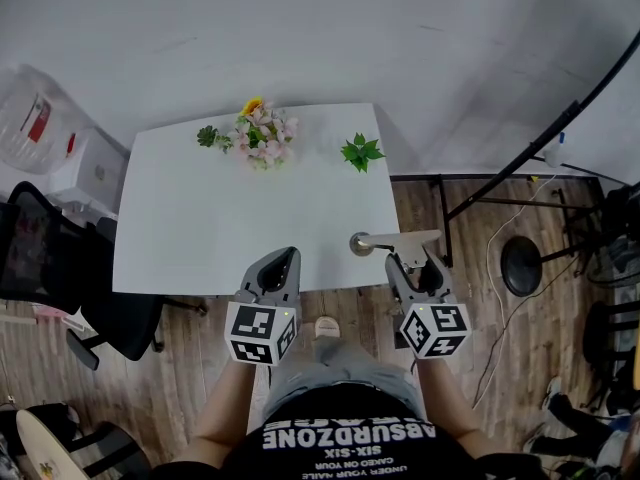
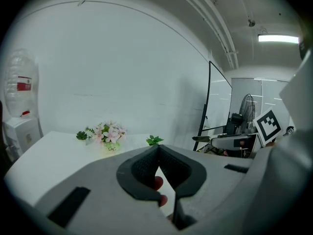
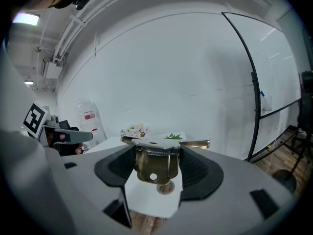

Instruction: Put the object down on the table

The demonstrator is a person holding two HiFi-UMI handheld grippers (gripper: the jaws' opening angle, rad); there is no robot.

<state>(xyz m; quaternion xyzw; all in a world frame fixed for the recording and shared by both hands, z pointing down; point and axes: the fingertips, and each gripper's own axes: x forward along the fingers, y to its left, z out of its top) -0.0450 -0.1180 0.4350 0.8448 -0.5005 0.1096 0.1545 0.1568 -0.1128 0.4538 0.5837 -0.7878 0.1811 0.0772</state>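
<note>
Gripping the metal object [image 3: 155, 166] between the right gripper's [image 1: 415, 261] jaws, at the desk's [image 1: 200, 228] near edge by its right corner; left gripper's [image 2: 158, 150] jaws closed, empty, bare desktop ahead, flowers [image 1: 262, 133] far beyond.

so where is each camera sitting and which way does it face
Head view: on the person's head, looking steeply down at the table; forearms, shirt, left gripper and right gripper show.
Left gripper view: rides the left gripper, looking along its shut, empty jaws across the table toward the wall.
Right gripper view: rides the right gripper, looking along jaws shut on a metal fitting.
Shared: all three show the flowers.
</note>
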